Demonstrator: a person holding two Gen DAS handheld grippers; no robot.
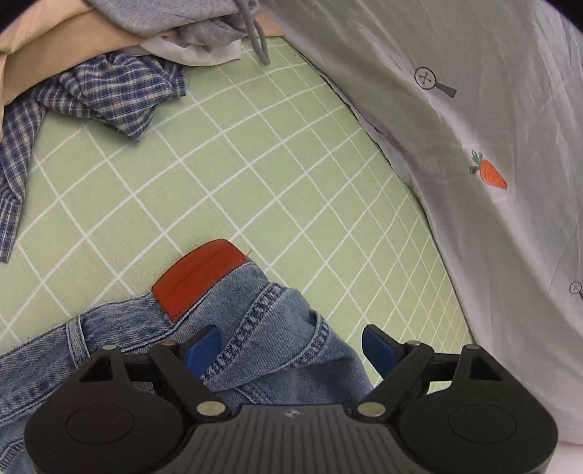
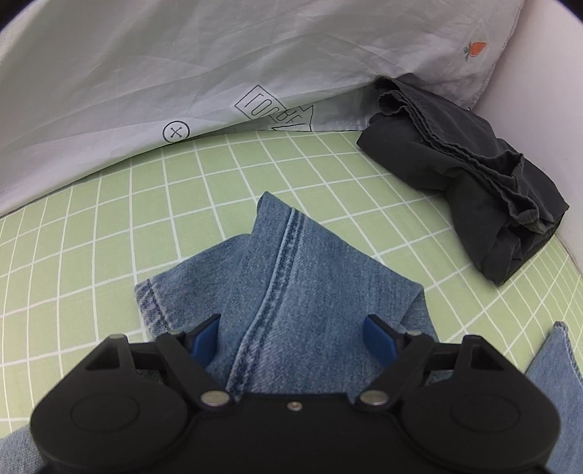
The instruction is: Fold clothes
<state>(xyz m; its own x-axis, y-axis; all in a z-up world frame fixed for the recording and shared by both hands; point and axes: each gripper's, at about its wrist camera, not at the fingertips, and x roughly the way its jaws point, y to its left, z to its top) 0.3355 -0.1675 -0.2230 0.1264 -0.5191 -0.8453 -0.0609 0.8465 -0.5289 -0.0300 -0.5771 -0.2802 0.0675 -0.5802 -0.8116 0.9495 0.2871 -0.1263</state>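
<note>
Blue jeans lie on the green checked sheet. In the left wrist view I see their waistband [image 1: 255, 328] with a red-brown leather patch [image 1: 198, 277]. My left gripper [image 1: 291, 348] is open, its blue fingers on either side of the bunched waistband. In the right wrist view a folded jeans leg [image 2: 291, 284] with a double seam points away from me. My right gripper [image 2: 293, 341] is open, its blue fingers straddling the denim leg.
A white pillowcase with a carrot print [image 1: 473, 127] borders the sheet and also shows in the right wrist view [image 2: 182, 73]. A blue plaid shirt [image 1: 91, 94], a grey garment [image 1: 189, 22] and beige fabric [image 1: 47, 47] lie at the far left. A folded dark garment [image 2: 473, 182] lies right.
</note>
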